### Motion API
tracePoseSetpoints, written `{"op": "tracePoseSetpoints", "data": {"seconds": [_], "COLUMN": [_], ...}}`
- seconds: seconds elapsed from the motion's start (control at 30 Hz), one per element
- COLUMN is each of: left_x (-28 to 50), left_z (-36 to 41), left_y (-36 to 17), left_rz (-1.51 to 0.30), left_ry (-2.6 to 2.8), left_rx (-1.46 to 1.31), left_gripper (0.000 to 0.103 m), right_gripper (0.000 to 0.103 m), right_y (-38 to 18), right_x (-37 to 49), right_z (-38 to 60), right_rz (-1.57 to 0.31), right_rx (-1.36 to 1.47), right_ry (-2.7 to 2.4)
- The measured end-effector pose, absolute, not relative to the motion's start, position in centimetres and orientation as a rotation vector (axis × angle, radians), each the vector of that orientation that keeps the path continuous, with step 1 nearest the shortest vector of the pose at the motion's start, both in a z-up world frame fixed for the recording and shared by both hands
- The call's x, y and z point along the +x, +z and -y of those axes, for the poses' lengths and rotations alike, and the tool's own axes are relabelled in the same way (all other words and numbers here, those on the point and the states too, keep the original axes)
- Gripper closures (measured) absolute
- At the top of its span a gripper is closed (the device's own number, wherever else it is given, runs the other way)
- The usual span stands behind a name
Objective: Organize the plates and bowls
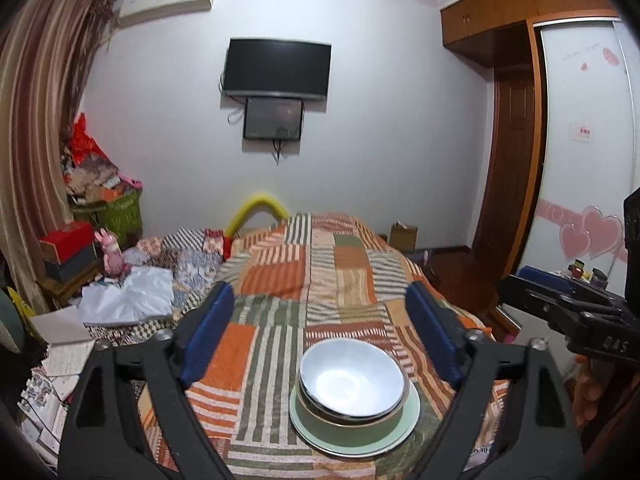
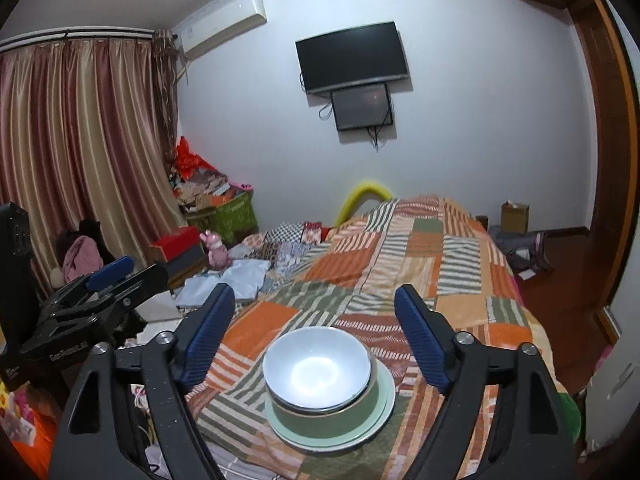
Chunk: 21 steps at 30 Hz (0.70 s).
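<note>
On the bed (image 1: 344, 264), bowls (image 1: 352, 378) stacked upright, mouths up.

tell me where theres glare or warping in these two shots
Left wrist view: soft glare in the white bowl, the wardrobe edge bows strongly, and the corners are dark. Right wrist view: a brighter hotspot in the bowl, the curtain rail curves, and the door frame bends. Both views look slightly soft.
</note>
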<state>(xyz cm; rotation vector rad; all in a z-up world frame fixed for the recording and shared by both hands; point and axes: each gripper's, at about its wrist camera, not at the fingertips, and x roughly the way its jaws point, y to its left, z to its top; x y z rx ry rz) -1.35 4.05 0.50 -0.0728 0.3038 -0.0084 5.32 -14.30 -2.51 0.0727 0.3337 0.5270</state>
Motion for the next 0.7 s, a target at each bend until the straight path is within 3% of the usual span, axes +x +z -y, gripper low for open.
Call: {"op": "tracePoseSetpoints", "data": {"seconds": [0.13,0.37,0.7], "left_x": [-2.1,-2.9,-3.3], "left_z": [-4.0,-3.9,-3.7], "left_y": [0.7,0.5,0.3], "left_rz": [-0.275,-0.249,-0.247], "left_ry": [-0.004,-0.004,-0.013], "left_rx": [-0.068,-0.075,-0.087], "left_gripper": [0.002,0.000,0.000], "right_gripper": [0.013,0.001,0.000], "right_y": [-2.4,-2.5,-2.5], "right_x": [4.7,3.9,3.1], "right_z": [14.2,14.4,14.5], "right_rz": [-0.313,-0.277,-0.262], "right_rx": [0.064,0.063,0.057], "right_ry": [0.519,0.486,0.471]}}
